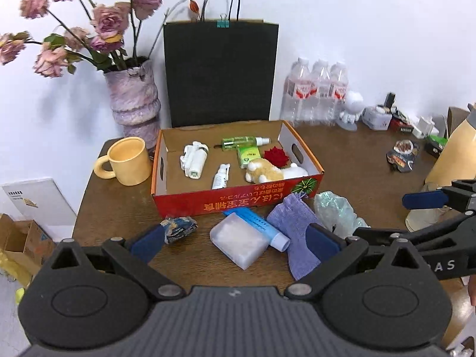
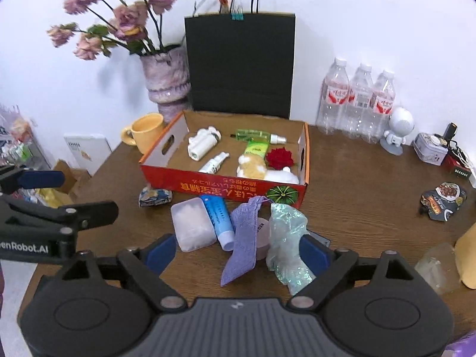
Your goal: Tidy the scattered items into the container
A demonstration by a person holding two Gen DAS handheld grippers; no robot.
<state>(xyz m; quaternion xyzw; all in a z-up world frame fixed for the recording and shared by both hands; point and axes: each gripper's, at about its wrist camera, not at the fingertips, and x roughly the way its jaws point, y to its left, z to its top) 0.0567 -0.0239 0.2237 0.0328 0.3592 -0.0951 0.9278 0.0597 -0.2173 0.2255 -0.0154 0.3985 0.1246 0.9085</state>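
A red cardboard box (image 1: pixel 226 205) (image 2: pixel 208 186) sits mid-table and holds a white device, spray bottles, a green packet, a plush toy and a red flower. In front of it lie a crumpled blue wrapper (image 1: pixel 178 227) (image 2: pixel 155 196), a translucent white case (image 1: pixel 239 245) (image 2: pixel 192 226), a blue tube (image 1: pixel 261 227) (image 2: pixel 218 221), a purple pouch (image 1: pixel 297 232) (image 2: pixel 242 238) and an iridescent bag (image 1: pixel 336 212) (image 2: pixel 287 238). My left gripper (image 1: pixel 235 244) is open above the case and tube. My right gripper (image 2: pixel 238 250) is open around the pouch and bag, holding nothing.
A yellow mug (image 1: pixel 128 162), a purple vase with dried roses (image 1: pixel 135 101), a black paper bag (image 1: pixel 220 74) and water bottles (image 1: pixel 315 89) stand behind and beside the box. A snack packet (image 2: pixel 443 200), an astronaut figure (image 2: pixel 398 131) and a tin lie at the right.
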